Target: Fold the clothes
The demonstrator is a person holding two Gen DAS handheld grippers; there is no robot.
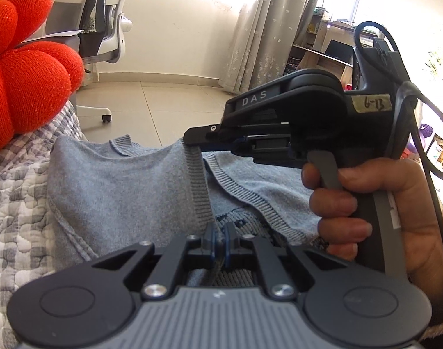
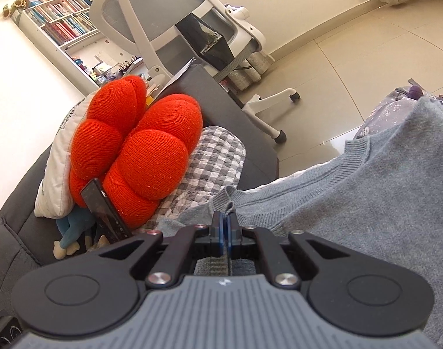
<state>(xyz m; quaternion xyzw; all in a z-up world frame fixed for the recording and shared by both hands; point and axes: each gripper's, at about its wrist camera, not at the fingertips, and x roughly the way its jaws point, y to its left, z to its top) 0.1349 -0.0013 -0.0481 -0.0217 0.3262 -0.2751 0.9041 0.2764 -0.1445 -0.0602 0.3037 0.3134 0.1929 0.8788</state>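
A grey knit sweater (image 1: 119,180) lies on a grey checked quilt (image 1: 14,203), partly lifted. My left gripper (image 1: 220,232) is shut on the sweater's fabric near a ribbed edge. The other gripper (image 1: 192,139), held in a hand (image 1: 375,203), crosses the left wrist view from the right, its tips shut on a ribbed hem that hangs down from them. In the right wrist view my right gripper (image 2: 224,224) is shut on a fold of the sweater (image 2: 366,197), whose ribbed neckline curves to the right.
A red knotted cushion (image 2: 140,151) leans on a white pillow (image 2: 58,168) on the dark sofa (image 2: 12,241). A phone (image 2: 106,215) rests against the cushion. A white office chair (image 2: 192,29) stands on the tiled floor (image 2: 352,67) beyond the sofa. Curtains (image 1: 256,29) hang at the window.
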